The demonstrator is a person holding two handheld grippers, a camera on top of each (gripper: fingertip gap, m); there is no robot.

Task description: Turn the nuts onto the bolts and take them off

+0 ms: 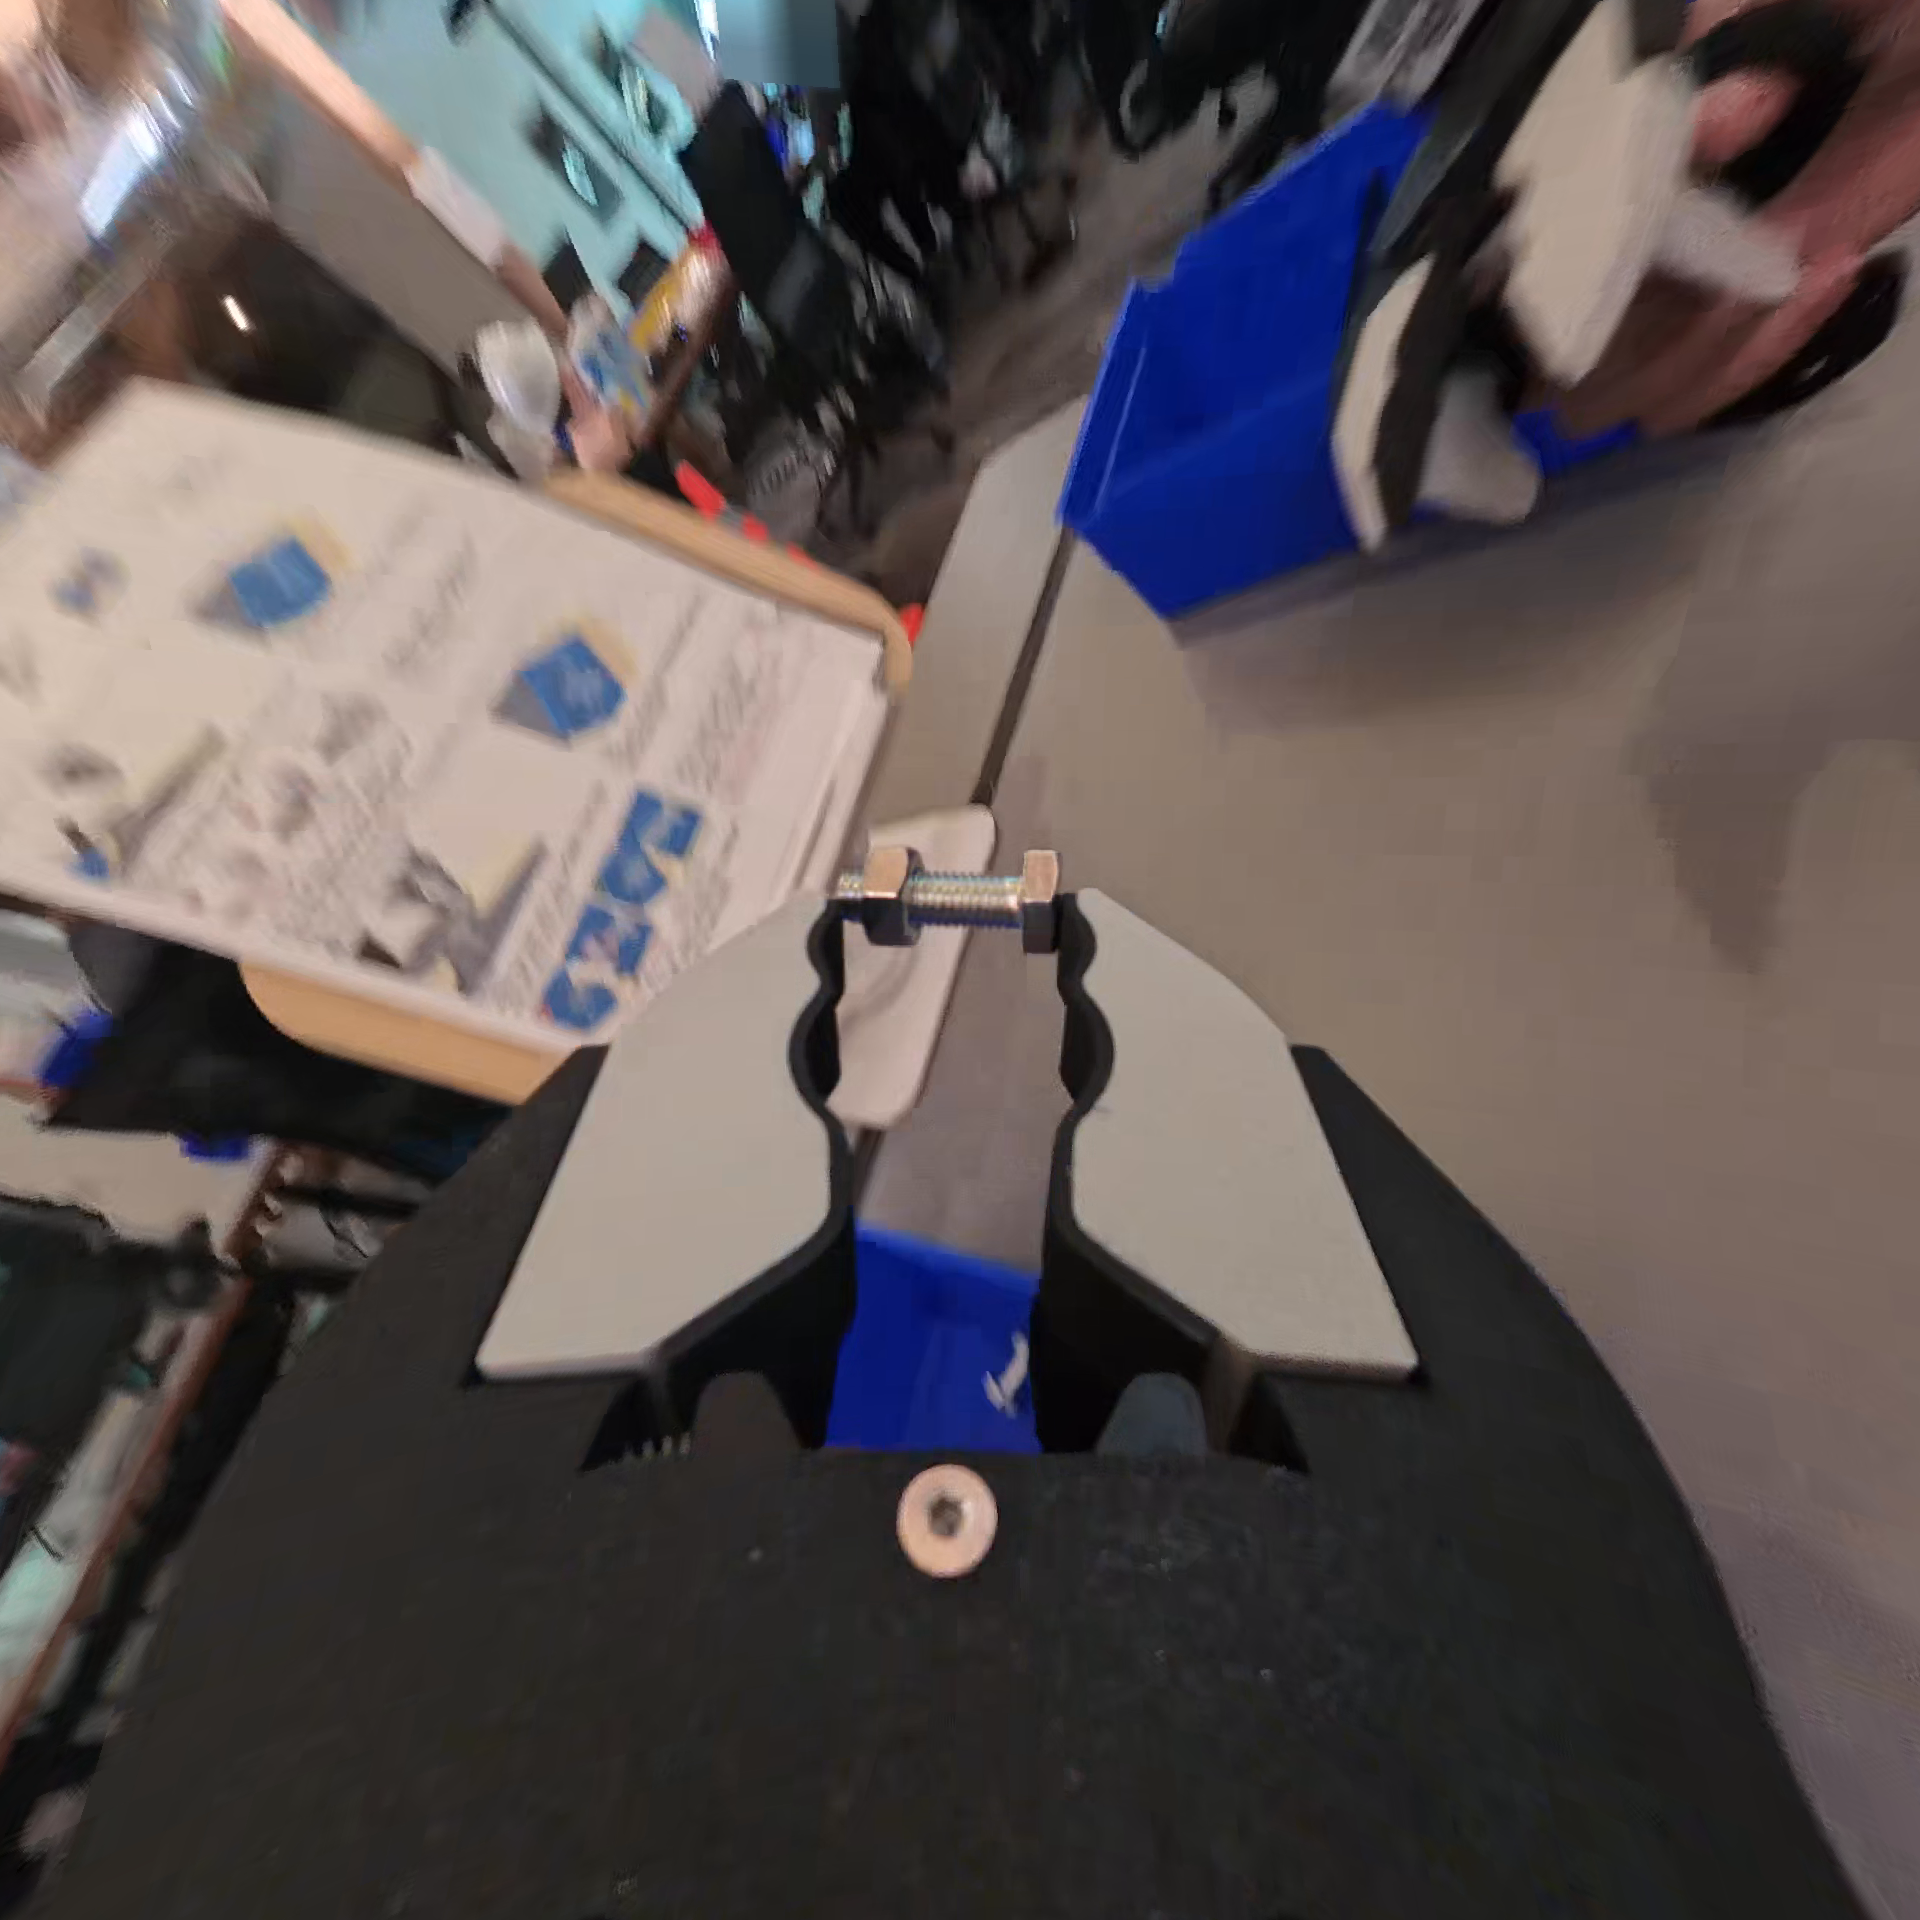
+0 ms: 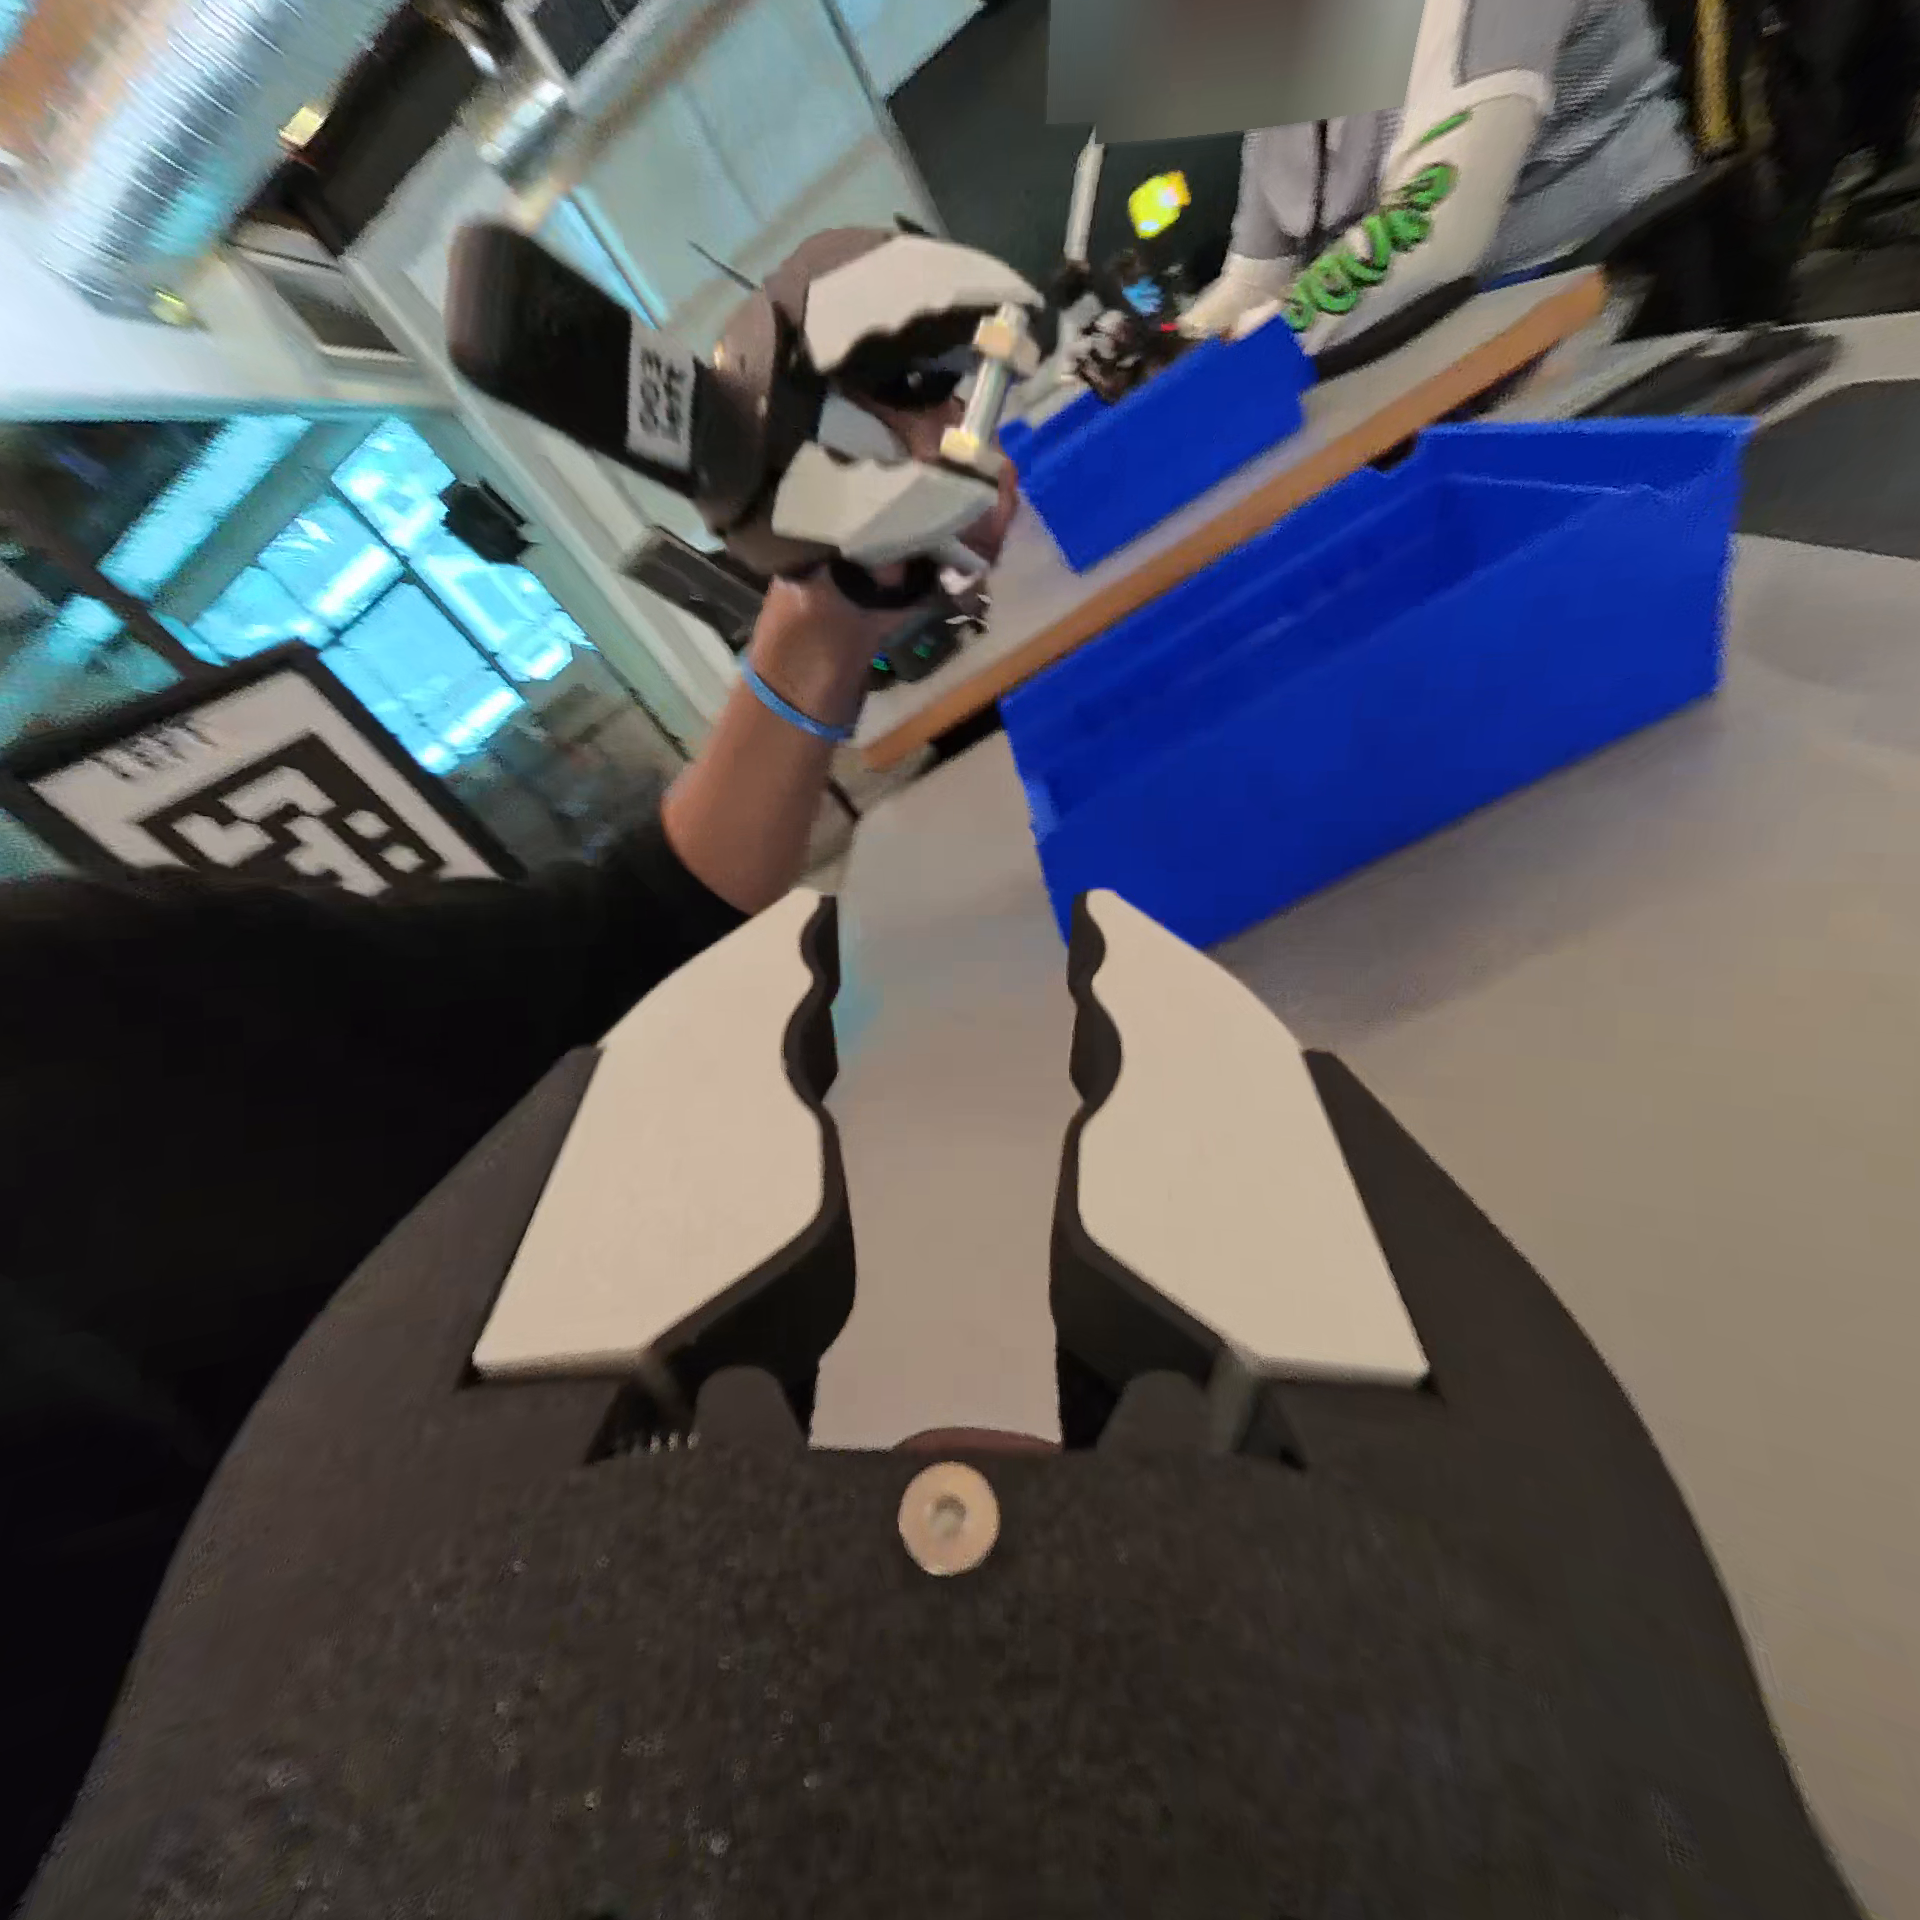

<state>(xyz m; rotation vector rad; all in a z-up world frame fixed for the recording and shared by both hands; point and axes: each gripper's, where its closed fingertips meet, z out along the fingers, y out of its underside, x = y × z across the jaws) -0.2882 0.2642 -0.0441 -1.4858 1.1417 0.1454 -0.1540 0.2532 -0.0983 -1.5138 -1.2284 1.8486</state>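
Note:
My left gripper (image 1: 951,920) is shut on a silver bolt (image 1: 961,894), held lengthwise between the fingertips, hex head at the right tip. A hex nut (image 1: 891,896) sits on the thread near the left tip. The left gripper is raised above the grey table (image 1: 1455,935). In the right wrist view the left gripper (image 2: 977,400) shows far off at upper centre with the bolt (image 2: 985,387) in it, held by a hand. My right gripper (image 2: 951,920) is open and empty, low over the table (image 2: 1507,1091), apart from the bolt. It also shows blurred in the left wrist view (image 1: 1455,416).
A blue bin (image 2: 1382,665) stands on the table ahead of my right gripper, a second blue bin (image 2: 1164,436) behind it. In the left wrist view a blue bin (image 1: 1226,436) is at the upper right and a printed white board (image 1: 416,727) at the left. A person stands beyond the table. Across from one pair of fingers to the other is roughly 15 cm.

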